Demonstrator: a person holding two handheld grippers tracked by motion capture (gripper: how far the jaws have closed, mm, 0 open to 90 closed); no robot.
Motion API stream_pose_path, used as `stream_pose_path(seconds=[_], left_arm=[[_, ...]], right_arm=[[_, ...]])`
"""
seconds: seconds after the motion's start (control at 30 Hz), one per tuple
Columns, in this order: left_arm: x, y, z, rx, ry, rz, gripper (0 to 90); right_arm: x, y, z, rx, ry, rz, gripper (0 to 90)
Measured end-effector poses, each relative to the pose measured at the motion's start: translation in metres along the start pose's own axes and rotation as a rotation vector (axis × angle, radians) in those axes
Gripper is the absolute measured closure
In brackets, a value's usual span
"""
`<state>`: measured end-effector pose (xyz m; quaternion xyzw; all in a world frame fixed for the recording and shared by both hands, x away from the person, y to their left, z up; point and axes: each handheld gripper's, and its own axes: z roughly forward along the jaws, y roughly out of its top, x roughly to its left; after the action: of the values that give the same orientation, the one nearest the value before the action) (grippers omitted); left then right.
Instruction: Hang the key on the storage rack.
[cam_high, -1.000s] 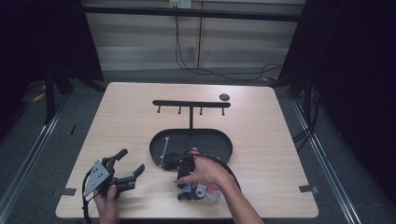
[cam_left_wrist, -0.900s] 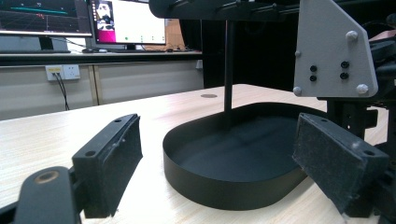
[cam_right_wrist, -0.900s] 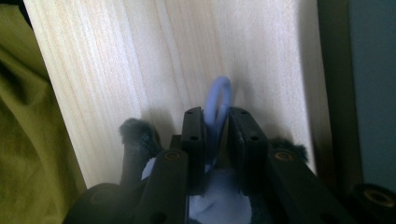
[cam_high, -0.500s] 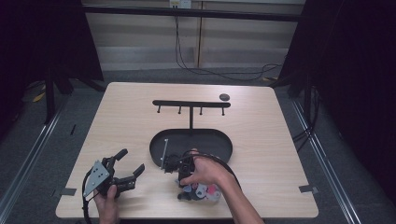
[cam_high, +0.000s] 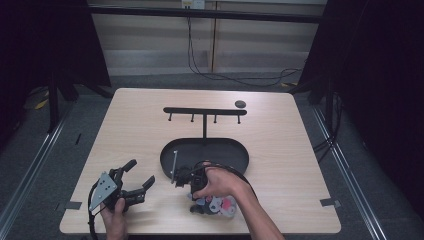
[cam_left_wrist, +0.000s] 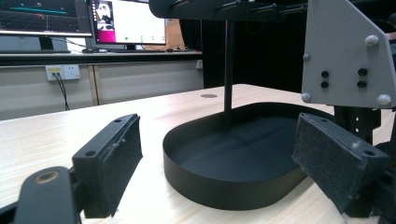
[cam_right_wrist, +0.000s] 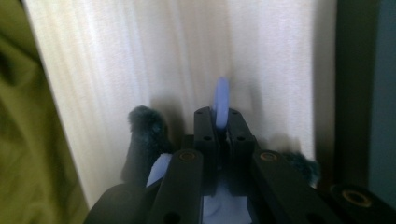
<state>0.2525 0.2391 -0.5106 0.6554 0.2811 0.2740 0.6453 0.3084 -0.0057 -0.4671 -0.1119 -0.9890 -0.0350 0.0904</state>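
your right gripper (cam_right_wrist: 222, 122) is clamped on a thin pale-blue ring (cam_right_wrist: 221, 100), held edge-on above the worktop (cam_high: 280, 150), near its front edge, just in front of the black oval tray (cam_high: 235, 160). this looks like the lift after a pickup; the next move is probably carrying the ring up to a peg on the black rack (cam_high: 205, 111) standing from the tray's far side. the tray holds a thin metal rod (cam_high: 174, 162) at its left. your left gripper (cam_high: 134, 177) rests wide open and empty near the front left corner.
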Motion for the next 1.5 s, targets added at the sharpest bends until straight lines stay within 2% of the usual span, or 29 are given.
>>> stream_pose_path(seconds=[0.1,0.17,0.3,0.37,0.63,0.83,0.87,0.93,1.03,1.2,1.3,1.5], left_arm=[[0.000,0.000,0.000,-0.003,0.000,-0.004,15.3],[0.000,0.000,0.000,-0.002,0.000,-0.004,15.2],[0.000,0.000,0.000,-0.003,-0.002,-0.005,15.2],[0.000,0.000,0.000,-0.002,0.000,-0.005,15.3],[0.000,0.000,0.000,-0.003,0.000,-0.005,15.2],[0.000,0.000,0.000,-0.003,0.000,-0.005,15.2],[0.000,0.000,0.000,-0.003,0.000,-0.006,15.2],[0.000,0.000,0.000,-0.002,0.000,-0.005,15.3],[0.000,0.000,0.000,-0.002,0.000,-0.005,15.3],[0.000,0.000,0.000,-0.003,0.000,-0.005,15.2],[0.000,0.000,0.000,-0.004,-0.001,-0.005,15.2],[0.000,0.000,0.000,-0.003,0.000,-0.004,15.2]], right_arm=[[0.000,-0.001,-0.005,-0.009,-0.001,0.003,86.2],[0.000,-0.003,-0.010,-0.019,0.016,0.009,86.0],[0.001,-0.007,-0.020,-0.032,-0.003,0.024,86.0],[0.002,-0.009,-0.024,-0.042,0.004,0.023,86.0],[0.004,-0.015,-0.041,-0.065,-0.022,0.017,86.4],[0.006,-0.019,-0.050,-0.073,-0.017,0.013,86.8],[0.006,-0.019,-0.050,-0.074,-0.026,0.014,86.8],[0.005,-0.018,-0.047,-0.044,-0.012,0.004,86.7],[0.003,-0.012,-0.035,0.007,-0.006,-0.005,86.6],[0.002,-0.005,-0.015,0.045,-0.001,-0.016,86.2],[0.001,-0.003,-0.007,0.087,-0.015,-0.016,85.6],[0.001,-0.001,-0.004,0.083,-0.014,-0.028,81.8]])
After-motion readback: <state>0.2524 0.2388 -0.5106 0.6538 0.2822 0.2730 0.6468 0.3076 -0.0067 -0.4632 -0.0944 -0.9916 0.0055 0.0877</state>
